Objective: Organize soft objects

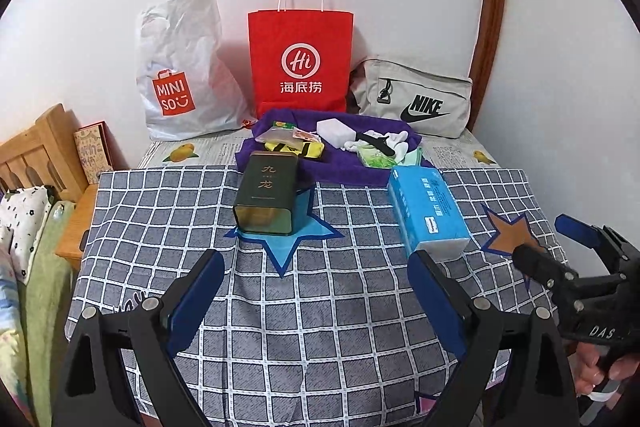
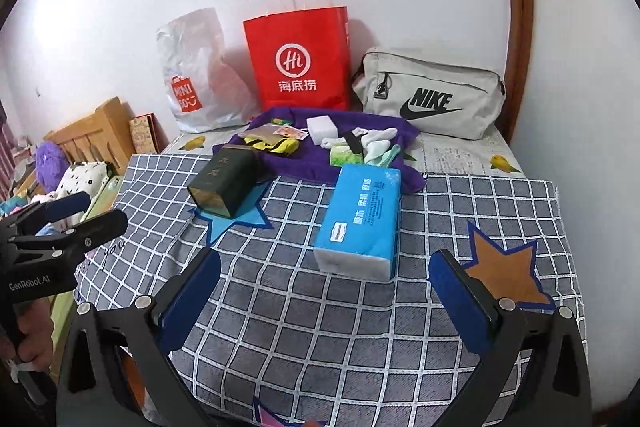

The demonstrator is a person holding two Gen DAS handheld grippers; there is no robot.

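A blue tissue pack (image 1: 428, 211) (image 2: 360, 219) lies on the checked cloth. A purple towel (image 1: 340, 171) (image 2: 280, 163) behind it carries a white sponge (image 1: 334, 129) (image 2: 321, 126), yellow socks (image 1: 296, 150) (image 2: 276, 145), white socks (image 1: 394, 141) (image 2: 378, 137) and a green tissue packet (image 1: 376, 159) (image 2: 344, 155). My left gripper (image 1: 316, 267) is open and empty above the cloth, and it shows at the left edge of the right wrist view (image 2: 86, 211). My right gripper (image 2: 324, 267) is open and empty just short of the tissue pack, and it shows at the right edge of the left wrist view (image 1: 548, 239).
A dark green tin (image 1: 266, 197) (image 2: 224, 183) lies on a blue star. Against the wall stand a white Miniso bag (image 1: 180, 75) (image 2: 200, 75), a red paper bag (image 1: 300, 63) (image 2: 298, 63) and a grey Nike bag (image 1: 416, 99) (image 2: 432, 95). A bed (image 1: 24, 211) is at left.
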